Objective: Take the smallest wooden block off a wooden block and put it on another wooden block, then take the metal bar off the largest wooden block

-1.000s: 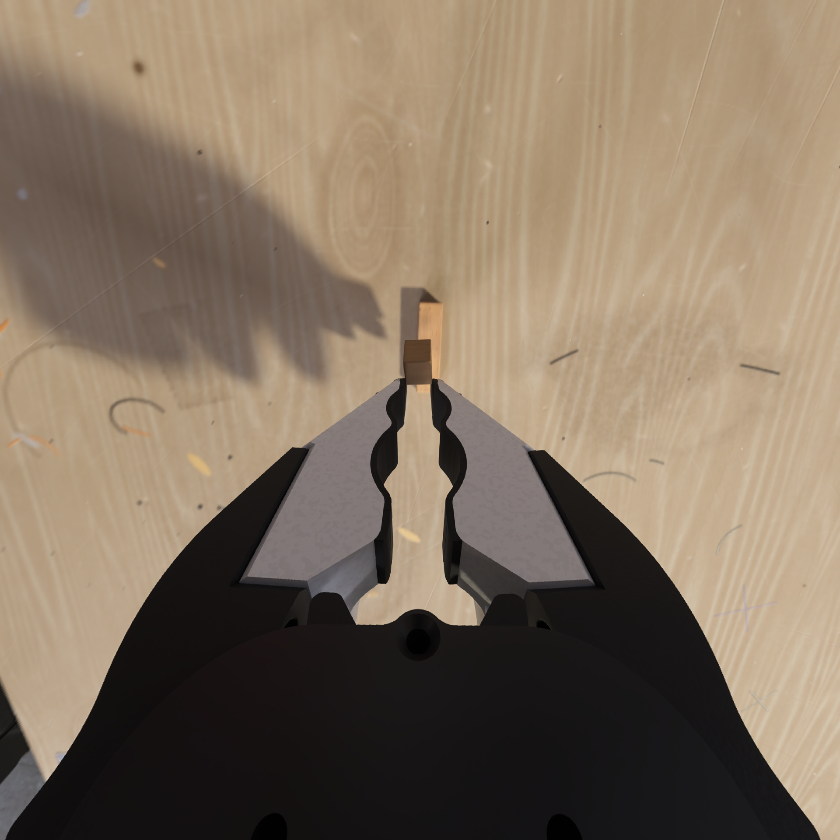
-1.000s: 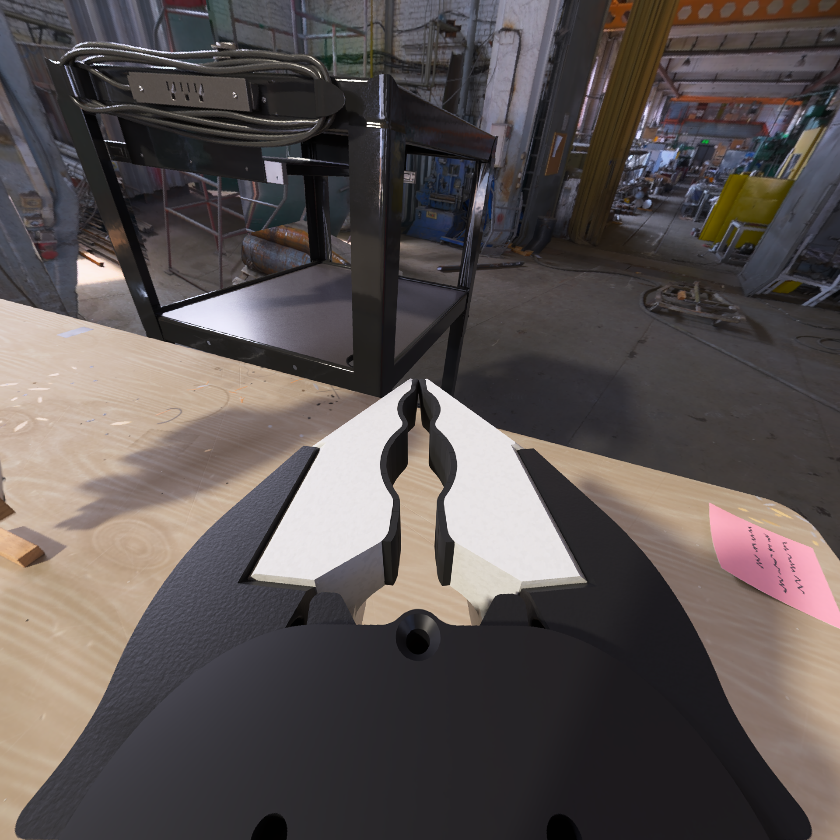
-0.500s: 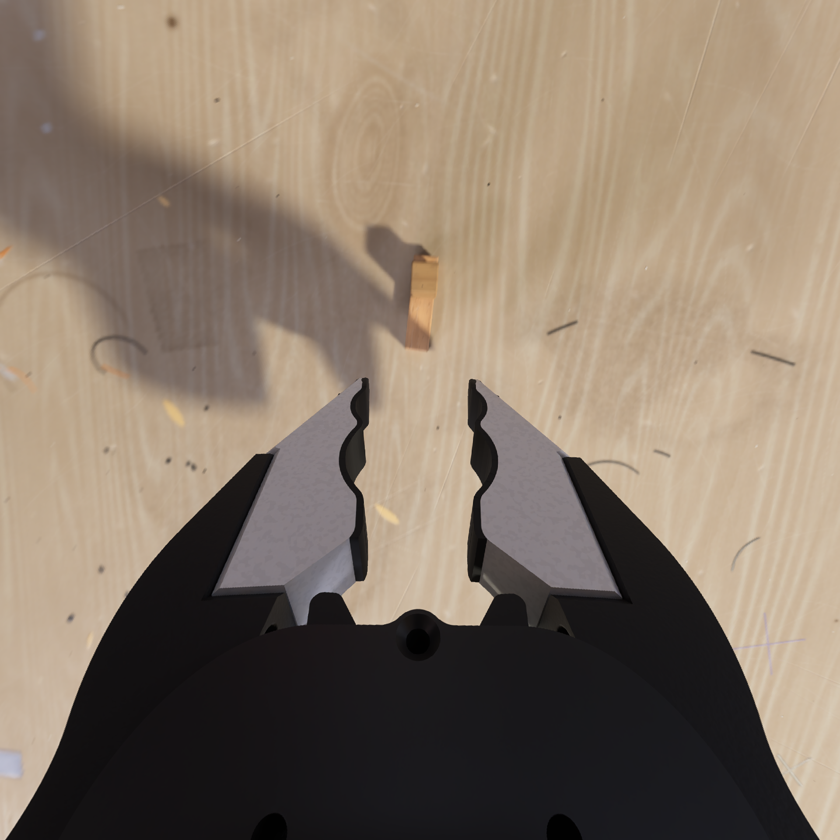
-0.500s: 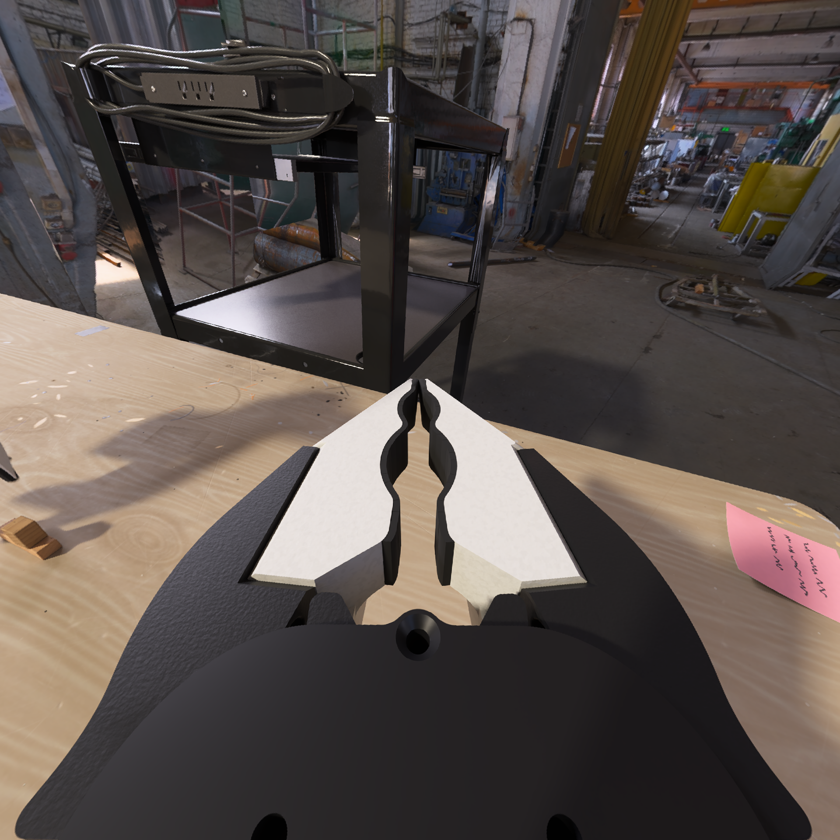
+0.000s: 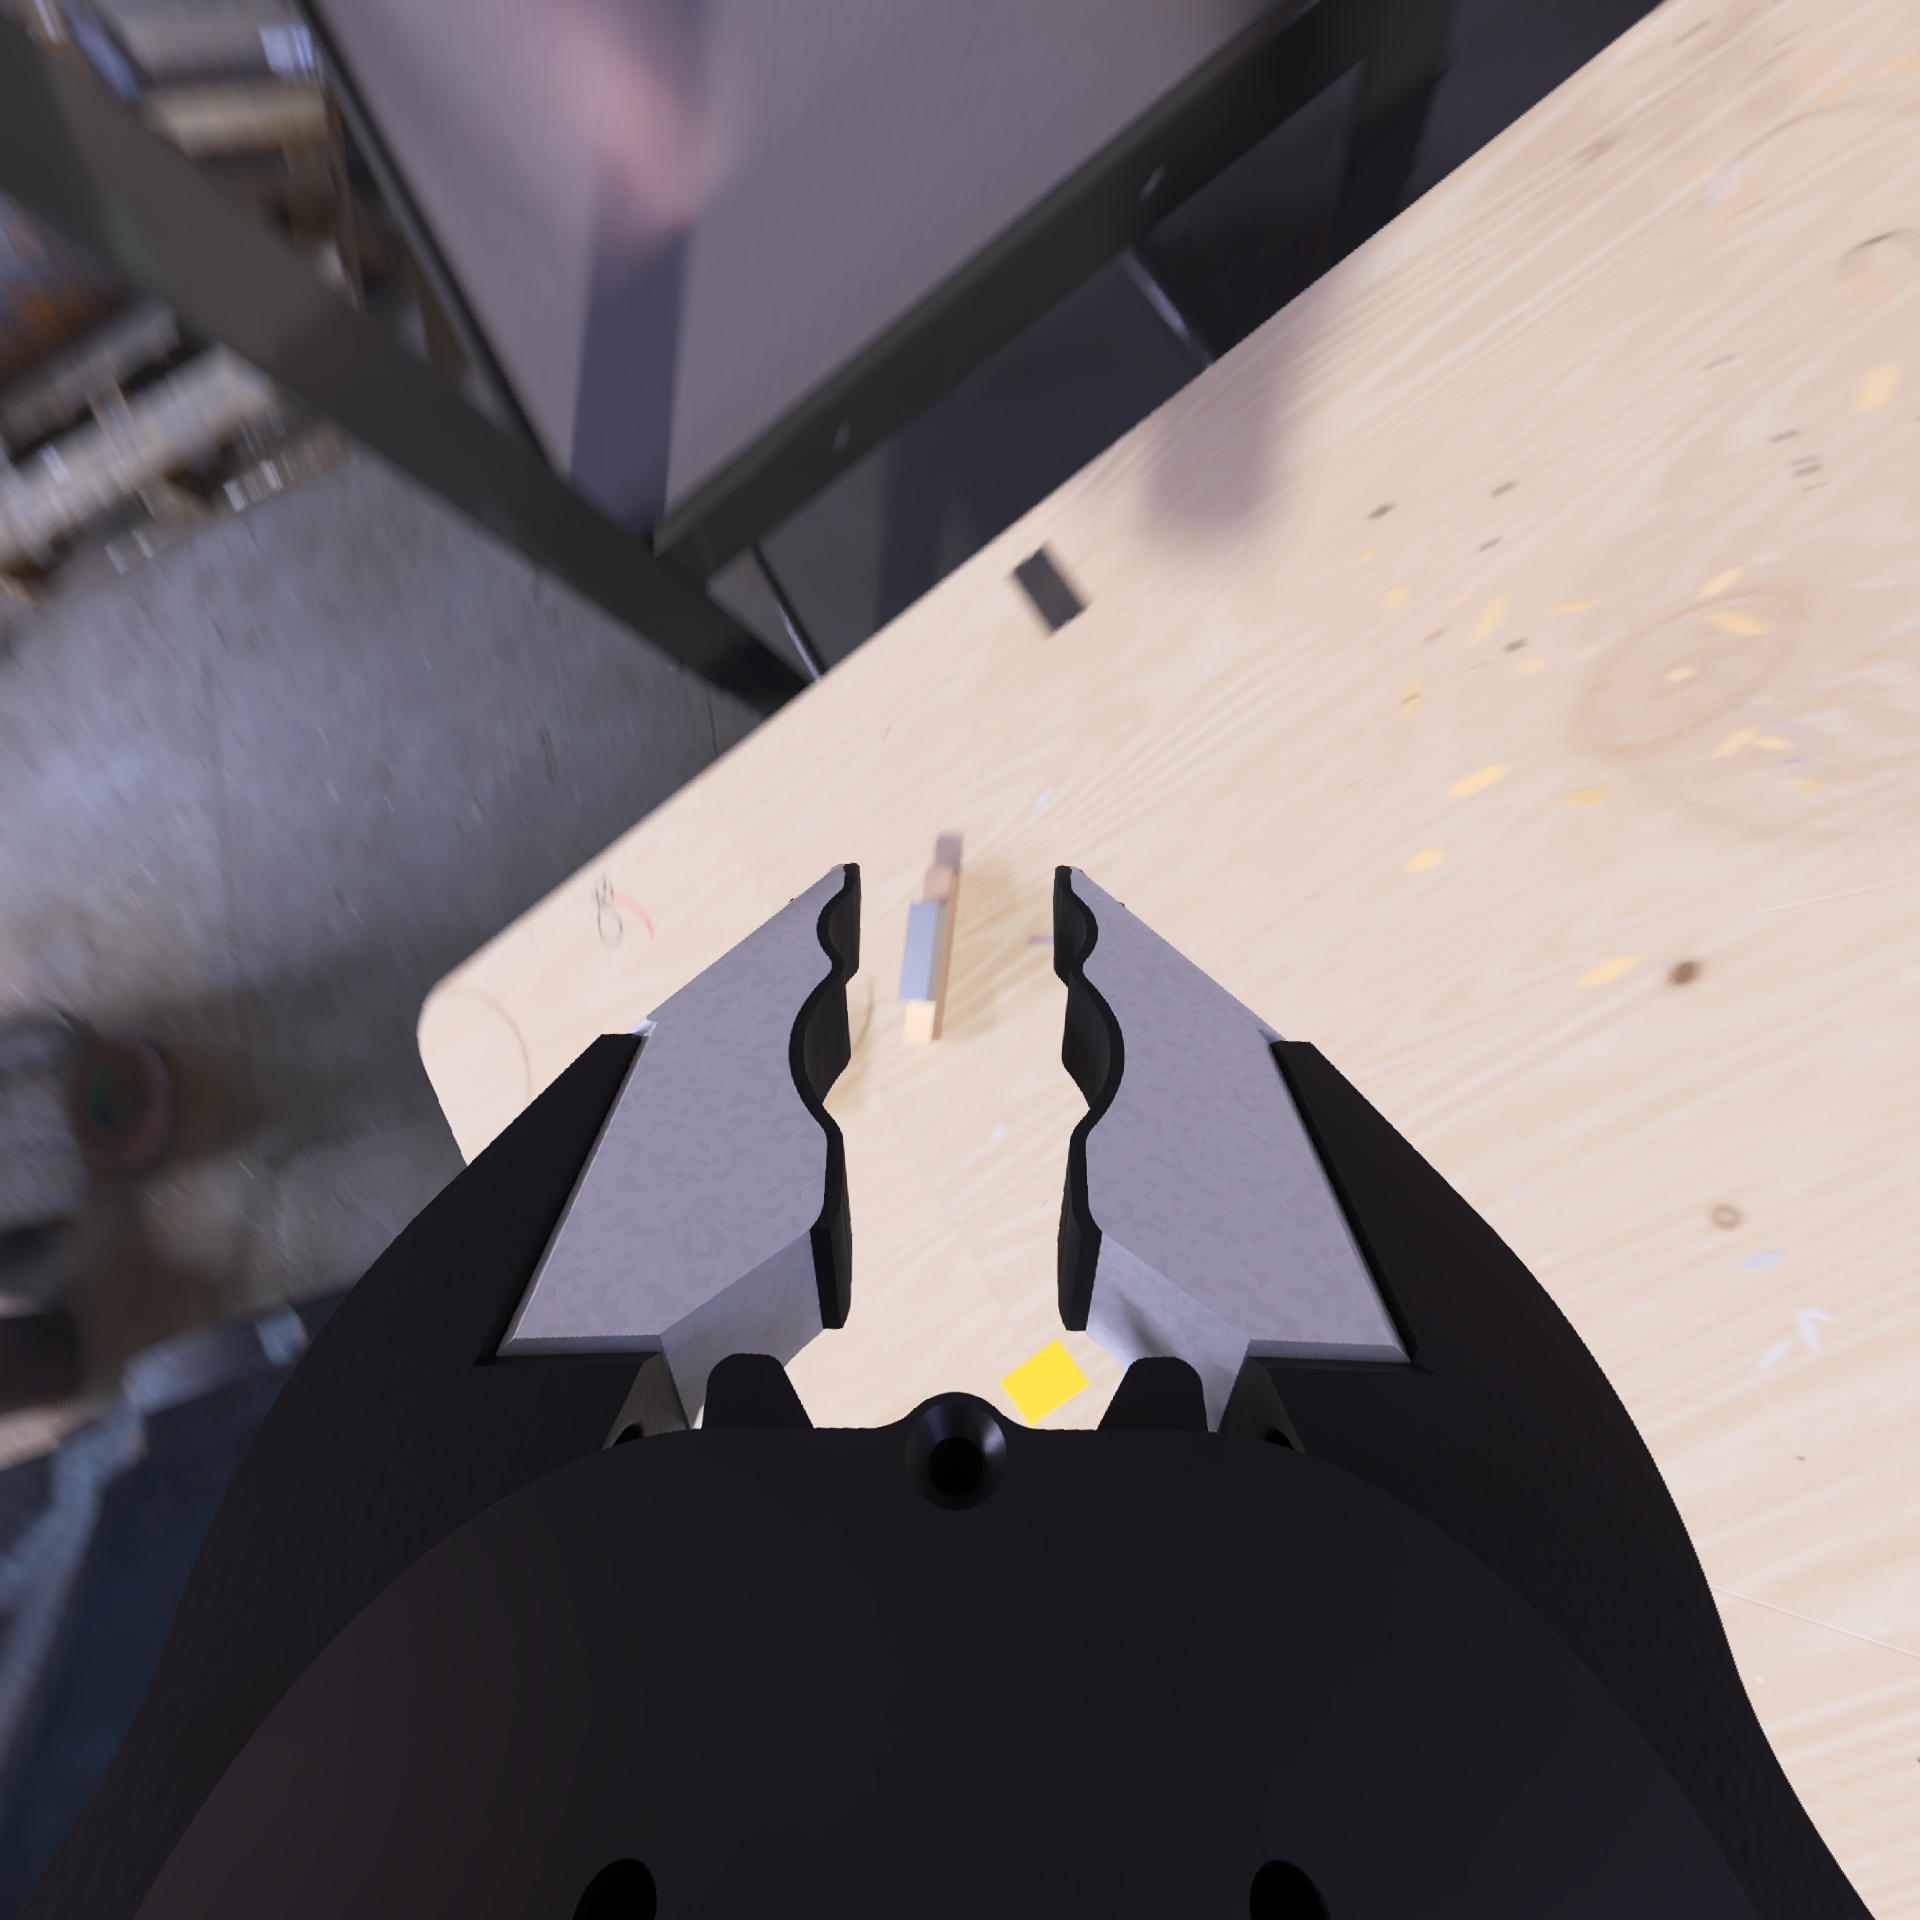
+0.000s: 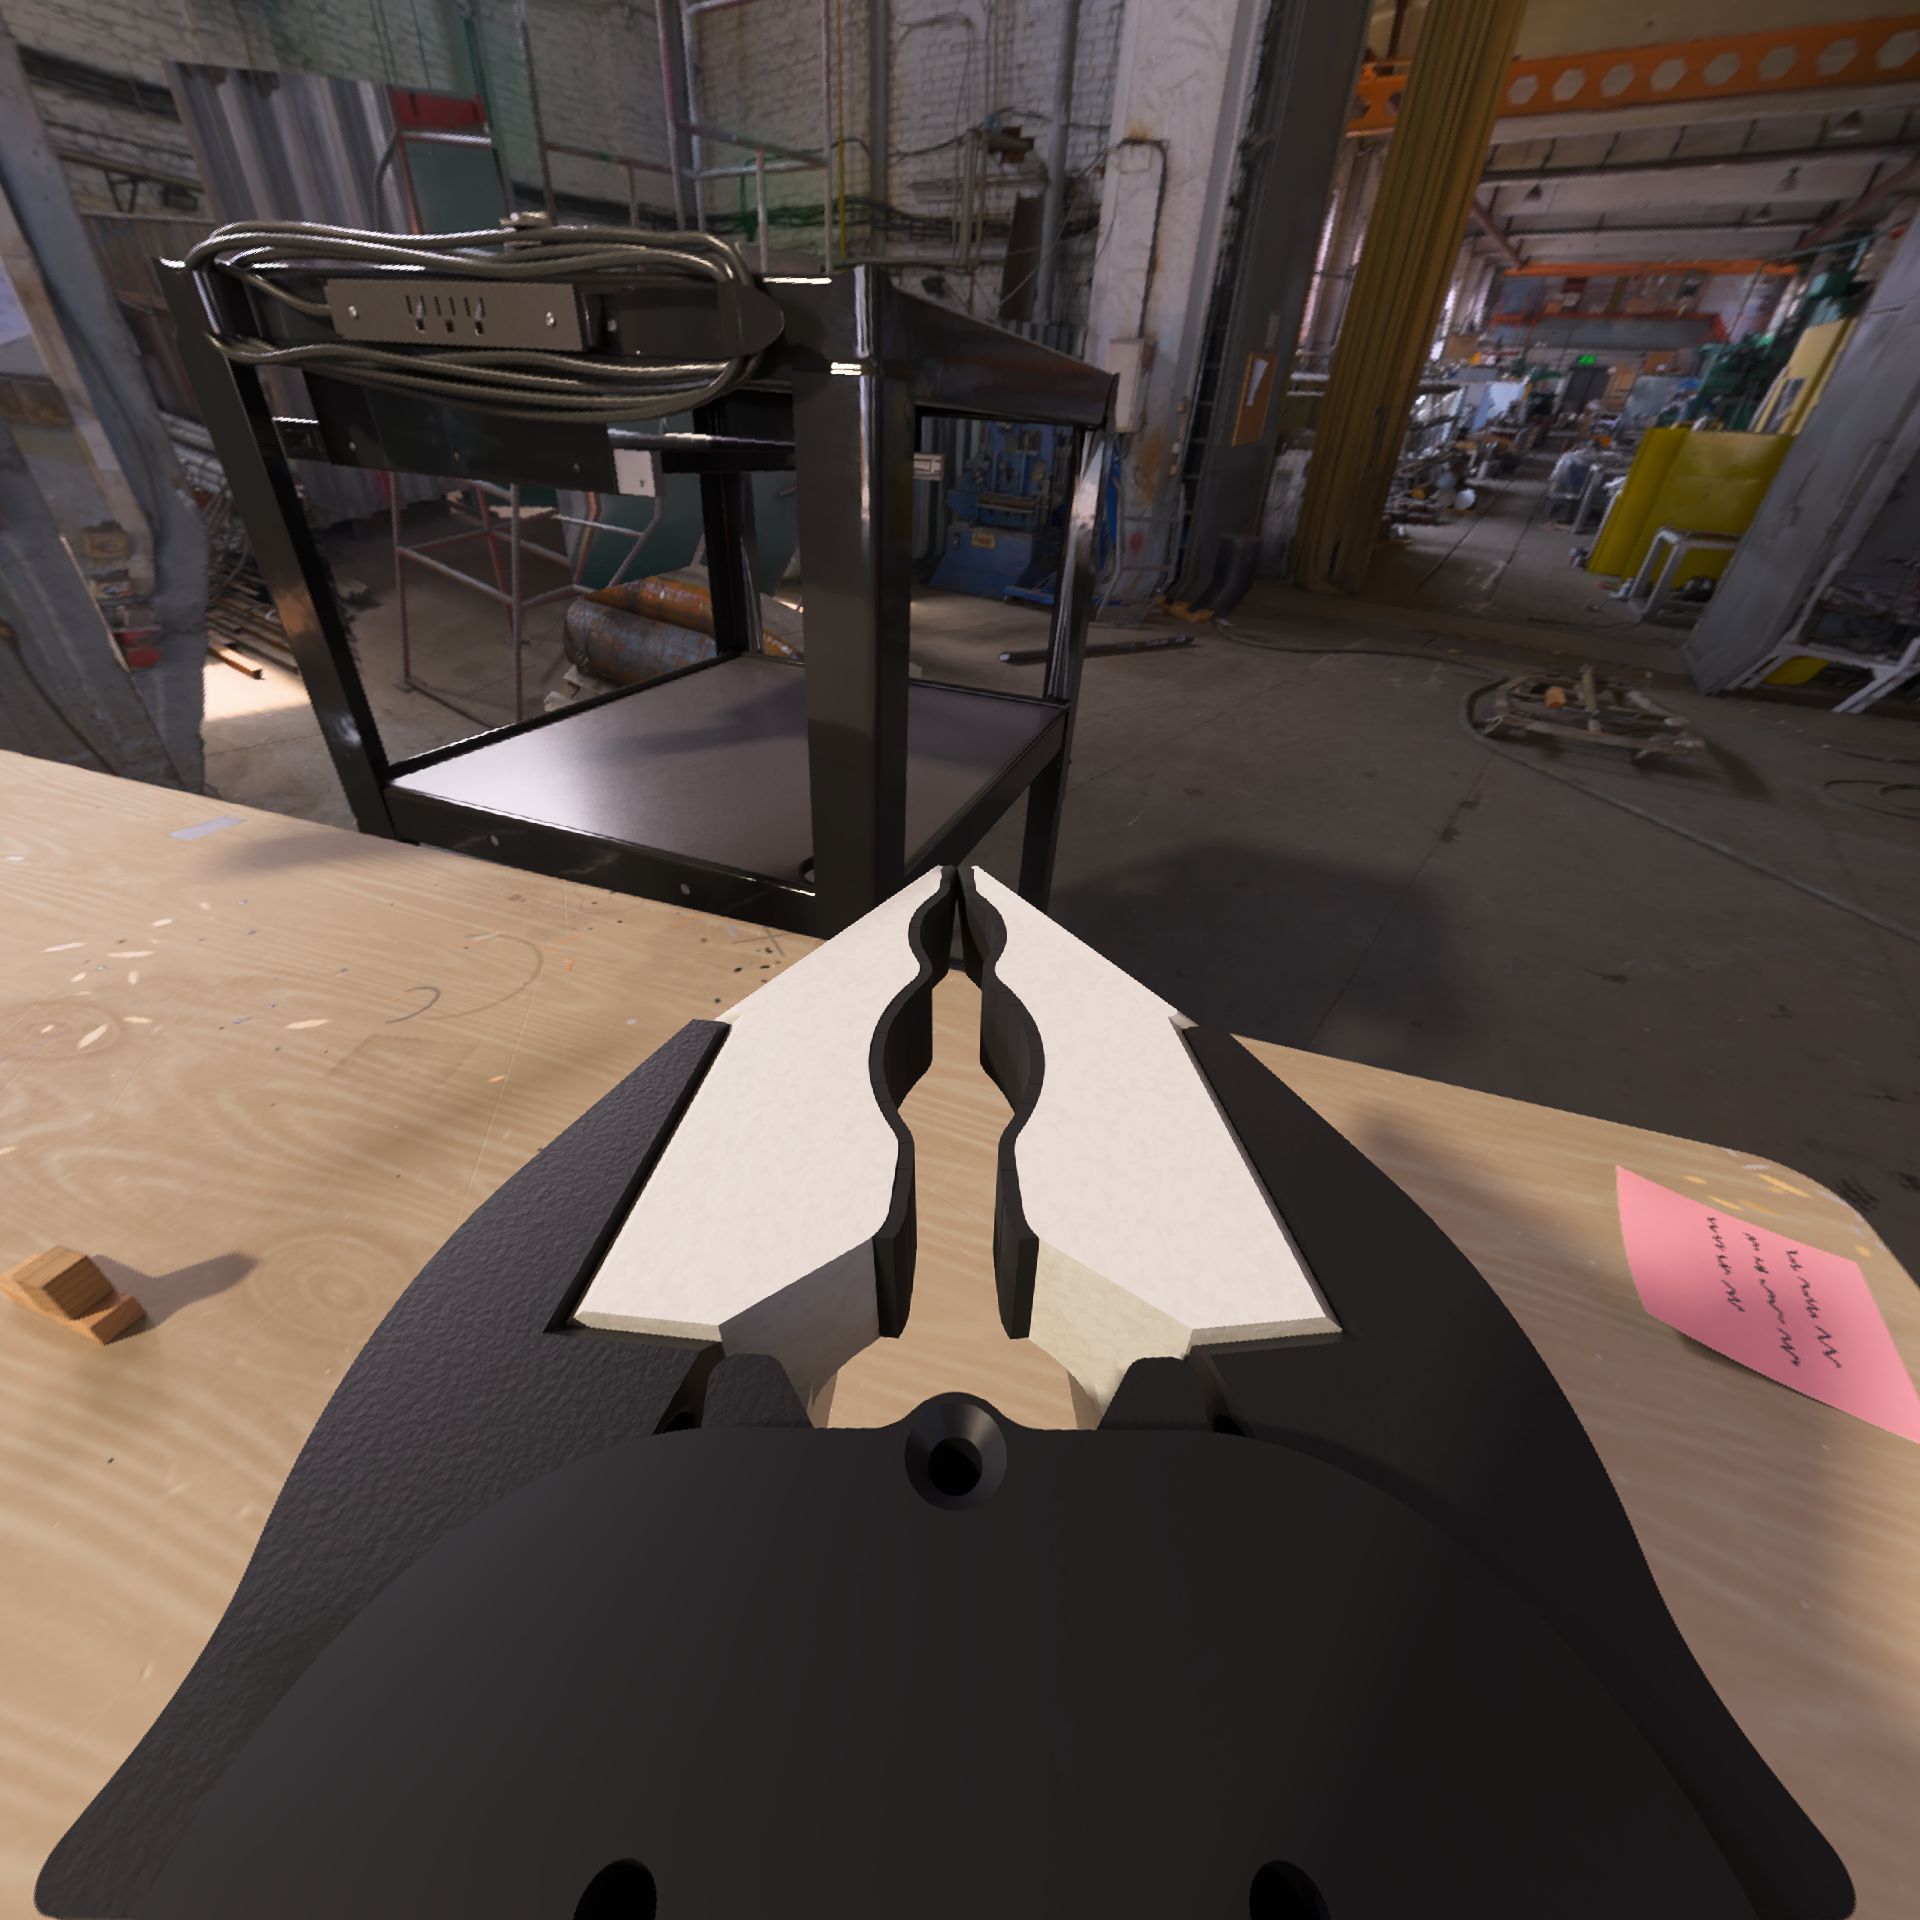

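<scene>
**Left gripper swinging away from the stacked blocks toward the metal bar**

Having left the small block, the left gripper (image 5: 956,883) is now hanging spread and empty over the metal bar (image 5: 921,954), which is lying on the largest wooden block (image 5: 932,1013) near the table (image 5: 1455,1039) corner. The right gripper (image 6: 954,883) is staying pressed together, empty. The smallest wooden block (image 6: 64,1280) is sitting on another wooden block (image 6: 104,1320).
</scene>
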You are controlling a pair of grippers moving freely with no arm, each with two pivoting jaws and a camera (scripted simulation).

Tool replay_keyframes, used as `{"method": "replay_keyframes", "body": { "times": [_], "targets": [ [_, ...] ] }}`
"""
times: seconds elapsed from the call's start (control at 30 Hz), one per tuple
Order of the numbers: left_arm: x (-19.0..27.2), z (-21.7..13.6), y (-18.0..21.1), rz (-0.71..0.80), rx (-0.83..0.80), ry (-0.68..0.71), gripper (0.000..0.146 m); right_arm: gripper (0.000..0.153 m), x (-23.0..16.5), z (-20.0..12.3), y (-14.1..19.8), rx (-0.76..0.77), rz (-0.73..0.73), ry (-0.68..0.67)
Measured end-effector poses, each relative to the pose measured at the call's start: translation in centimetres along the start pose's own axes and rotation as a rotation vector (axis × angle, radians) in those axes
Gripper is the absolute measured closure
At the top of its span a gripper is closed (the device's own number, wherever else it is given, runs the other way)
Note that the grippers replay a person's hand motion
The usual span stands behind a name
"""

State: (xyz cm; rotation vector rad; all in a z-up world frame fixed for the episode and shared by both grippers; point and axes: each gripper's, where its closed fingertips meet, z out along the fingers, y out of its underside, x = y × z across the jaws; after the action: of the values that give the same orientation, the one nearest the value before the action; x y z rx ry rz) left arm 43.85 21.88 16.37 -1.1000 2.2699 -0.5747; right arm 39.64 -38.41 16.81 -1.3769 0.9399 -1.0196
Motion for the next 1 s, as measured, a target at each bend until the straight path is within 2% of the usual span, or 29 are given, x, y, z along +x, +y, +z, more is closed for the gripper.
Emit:
{"method": "replay_keyframes", "body": {
  "times": [0.13,0.27,0.37,0.43,0.57,0.73,1.0],
  "targets": [
    [-4.2,4.3,6.0,-0.203,-0.196,0.004,0.107,0.153,0.5,-0.2,-0.2,0.010,0.001,0.028],
    [-5.8,7.5,8.6,-0.287,-0.325,0.014,0.106,0.153,0.7,-0.1,0.0,-0.001,-0.003,0.037],
    [-5.5,9.1,8.4,-0.259,-0.365,0.073,0.103,0.153,0.7,0.0,0.3,-0.010,-0.008,0.040],
    [-4.2,9.8,8.1,-0.177,-0.391,0.160,0.103,0.153,0.8,0.0,0.4,-0.014,-0.009,0.043],
    [-2.5,10.8,8.7,-0.047,-0.493,0.217,0.107,0.153,1.0,0.1,0.6,-0.024,-0.005,0.044],
    [-2.2,11.2,9.9,-0.003,-0.562,0.239,0.109,0.153,1.0,0.2,0.9,-0.033,-0.005,0.040],
    [-1.5,11.7,10.1,0.006,-0.549,0.276,0.108,0.153,0.9,0.3,1.2,-0.043,-0.005,0.033]
  ]
}}
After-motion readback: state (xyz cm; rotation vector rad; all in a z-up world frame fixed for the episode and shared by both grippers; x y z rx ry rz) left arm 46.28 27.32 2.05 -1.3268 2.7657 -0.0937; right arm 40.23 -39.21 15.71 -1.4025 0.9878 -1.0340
